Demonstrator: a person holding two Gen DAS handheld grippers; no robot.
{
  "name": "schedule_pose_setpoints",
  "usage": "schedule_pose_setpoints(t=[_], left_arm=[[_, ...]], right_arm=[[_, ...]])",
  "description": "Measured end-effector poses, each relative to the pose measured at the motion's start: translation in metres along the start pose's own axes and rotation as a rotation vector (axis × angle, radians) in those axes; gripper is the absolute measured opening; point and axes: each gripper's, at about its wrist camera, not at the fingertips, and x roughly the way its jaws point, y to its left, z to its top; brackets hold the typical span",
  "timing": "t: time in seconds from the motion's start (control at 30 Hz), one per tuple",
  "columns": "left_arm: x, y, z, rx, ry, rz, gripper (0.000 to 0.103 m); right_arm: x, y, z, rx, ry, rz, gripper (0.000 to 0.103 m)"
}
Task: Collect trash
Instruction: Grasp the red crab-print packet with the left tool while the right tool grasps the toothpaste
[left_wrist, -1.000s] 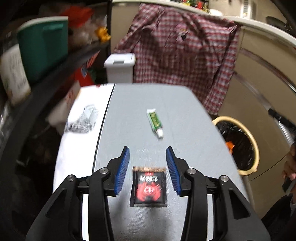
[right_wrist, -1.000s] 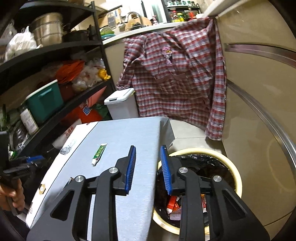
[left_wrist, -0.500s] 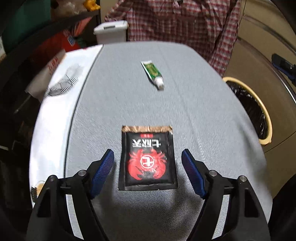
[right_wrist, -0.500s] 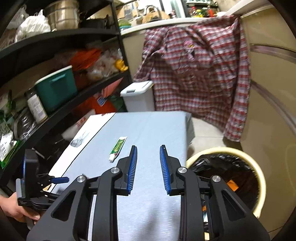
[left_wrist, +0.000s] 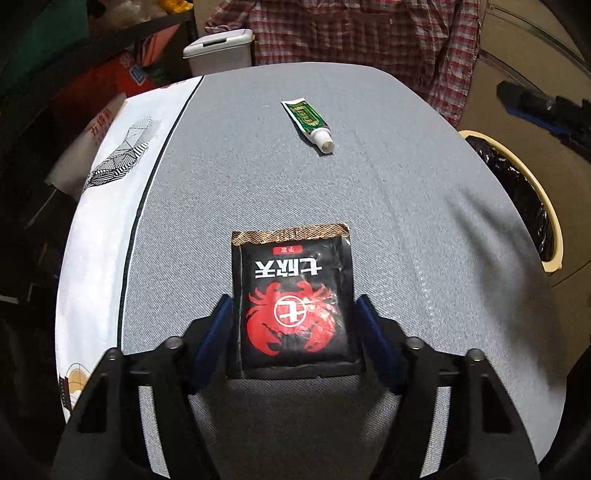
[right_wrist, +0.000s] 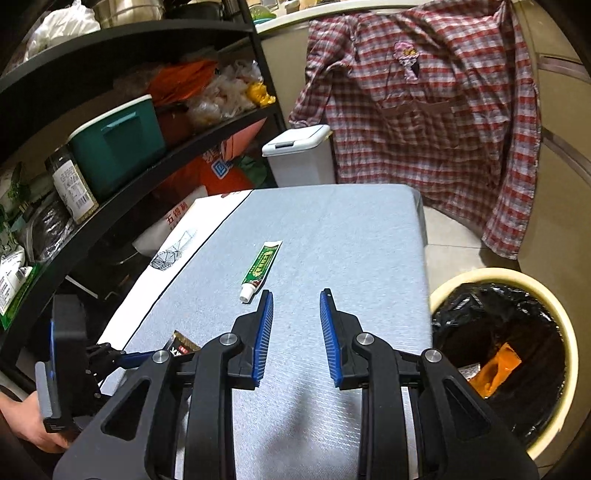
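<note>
On the table (left_wrist: 406, 192), taken as the landmark, two pieces of trash are left: the black sachet (left_wrist: 293, 301) near its front edge and the tube (left_wrist: 306, 120) farther back, toward the middle. At the table's front left, the left gripper (left_wrist: 293, 304) has its fingers spread wide, one on each side of the sachet, close to its edges but not visibly squeezing it; the sachet lies flat on the cloth. From the right wrist view only a corner of the sachet (right_wrist: 183, 345) shows. The right gripper (right_wrist: 296, 308) hangs above the table's front right part, fingers parted and holding nothing, the tube (right_wrist: 260, 267) just beyond its left finger. Off the table's right side, on the floor, stands the bin (right_wrist: 554, 306), with a black liner and some wrappers inside, so part of the collecting looks done. By my judgement the sachet is about to be pinched, then the tube remains.
</note>
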Motion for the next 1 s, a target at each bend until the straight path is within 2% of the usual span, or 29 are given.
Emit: schedule_pose_setpoints(t=[0.17, 0.3, 0.37, 0.4, 0.43, 0.73, 0.93, 1.0], left_arm=[[0.004, 0.008, 0.01, -0.015, -0.002, 0.02, 0.047], [0.005, 0.025, 0.017, -0.07, 0.0, 0.03, 0.037], [0.005, 0.035, 0.021, -0.111, 0.002, 0.027, 0.033], [0.005, 0.04, 0.023, -0.128, 0.003, 0.035, 0.032], [0.006, 0.042, 0.025, -0.138, 0.005, 0.042, 0.03], [0.009, 0.053, 0.03, -0.194, 0.014, 0.07, 0.029], [0.01, 0.057, 0.035, -0.201, 0.021, 0.06, 0.029], [0.011, 0.056, 0.036, -0.201, 0.024, 0.061, 0.029]], right_arm=[[0.025, 0.012, 0.002, -0.025, 0.029, 0.022, 0.027], [0.054, 0.023, 0.006, -0.048, 0.062, 0.044, 0.028], [0.069, 0.028, 0.008, -0.057, 0.078, 0.048, 0.034], [0.08, 0.031, 0.01, -0.055, 0.095, 0.056, 0.042], [0.087, 0.033, 0.011, -0.052, 0.107, 0.064, 0.043], [0.154, 0.055, 0.017, -0.091, 0.191, -0.009, 0.044], [0.163, 0.063, 0.014, -0.152, 0.21, -0.074, 0.043], [0.163, 0.064, 0.013, -0.173, 0.211, -0.092, 0.039]])
